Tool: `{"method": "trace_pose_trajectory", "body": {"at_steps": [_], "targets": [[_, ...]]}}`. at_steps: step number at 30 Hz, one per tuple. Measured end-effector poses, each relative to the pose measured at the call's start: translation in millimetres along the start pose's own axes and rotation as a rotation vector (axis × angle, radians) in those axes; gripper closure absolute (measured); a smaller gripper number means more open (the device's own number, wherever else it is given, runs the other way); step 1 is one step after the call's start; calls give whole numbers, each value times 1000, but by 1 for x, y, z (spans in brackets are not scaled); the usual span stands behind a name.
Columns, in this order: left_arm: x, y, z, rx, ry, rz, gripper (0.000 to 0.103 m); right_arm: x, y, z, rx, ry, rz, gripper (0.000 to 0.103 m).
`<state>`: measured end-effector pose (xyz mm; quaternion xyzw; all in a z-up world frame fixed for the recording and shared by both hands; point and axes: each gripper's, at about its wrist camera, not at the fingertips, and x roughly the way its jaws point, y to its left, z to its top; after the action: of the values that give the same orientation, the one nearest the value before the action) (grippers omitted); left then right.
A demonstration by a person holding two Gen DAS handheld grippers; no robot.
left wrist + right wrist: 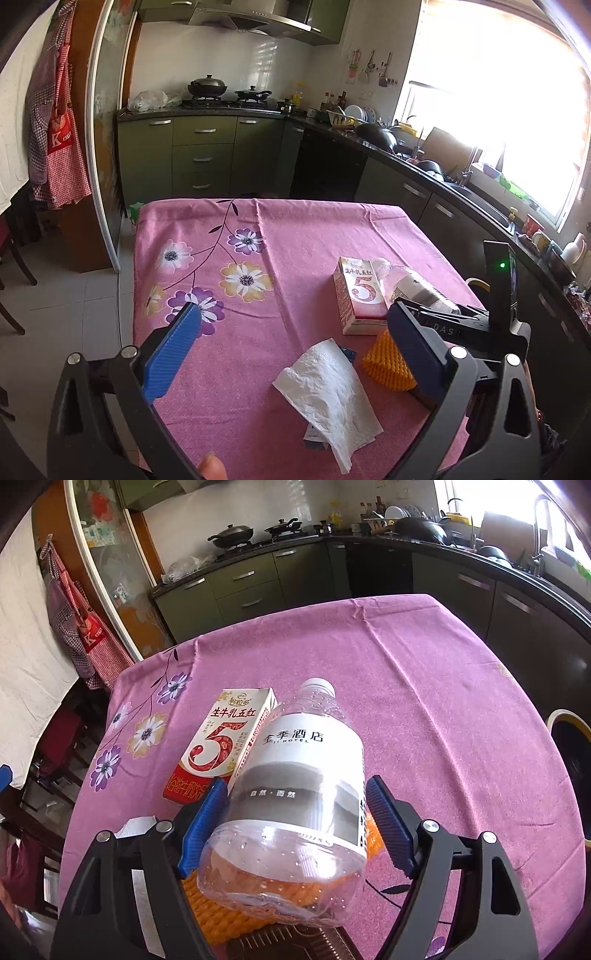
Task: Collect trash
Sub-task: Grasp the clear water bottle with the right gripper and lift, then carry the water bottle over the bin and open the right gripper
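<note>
The counter (295,236), draped in a pink flowered cloth, carries all the trash bunched at its near right corner, which probably makes for short reaches; the far and left stretches of cloth lie bare and give free room to swing either hand. The cloth's right edge falls away close to the pile, and past it in the right wrist view stands a dark round bin (570,760) with a pale rim, likely where the trash is meant to go.

The clear plastic water bottle (295,775) lies on its side with its cap pointing away, touching the milk carton (221,742), which lies flat beside it. The right claw (295,816) straddles the bottle's labelled middle, its blue pads at either flank; whether they press yet I cannot tell.

The white paper napkin (328,395) lies crumpled nearest the front edge, with a small wrapper partly under it. Just beside it sits the orange foam fruit net (388,365), partly under the bottle's base.

The left claw (291,350) hangs spread wide and empty above the napkin, seemingly lined up for it.
</note>
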<state>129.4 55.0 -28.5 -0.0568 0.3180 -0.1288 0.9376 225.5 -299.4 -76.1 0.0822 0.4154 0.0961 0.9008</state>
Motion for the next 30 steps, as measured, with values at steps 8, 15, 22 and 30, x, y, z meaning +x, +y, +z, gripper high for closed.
{"method": "trace_pose_trajectory", "body": {"at_steps": [8,15,22,30], "targets": [[3,7,-1,-20,16,-1,7,-1,-16,2,14,41,51,39],[-2,0,-1,-8,5,2,7,-15,-30,7,53,57,116,39],[-2,-9,-1,-2,8,1,7,-36,-36,9,32,13,120,39],[-8,-27,3,25,-10,8,7,-69,-68,11,71,-54,106,39]]}}
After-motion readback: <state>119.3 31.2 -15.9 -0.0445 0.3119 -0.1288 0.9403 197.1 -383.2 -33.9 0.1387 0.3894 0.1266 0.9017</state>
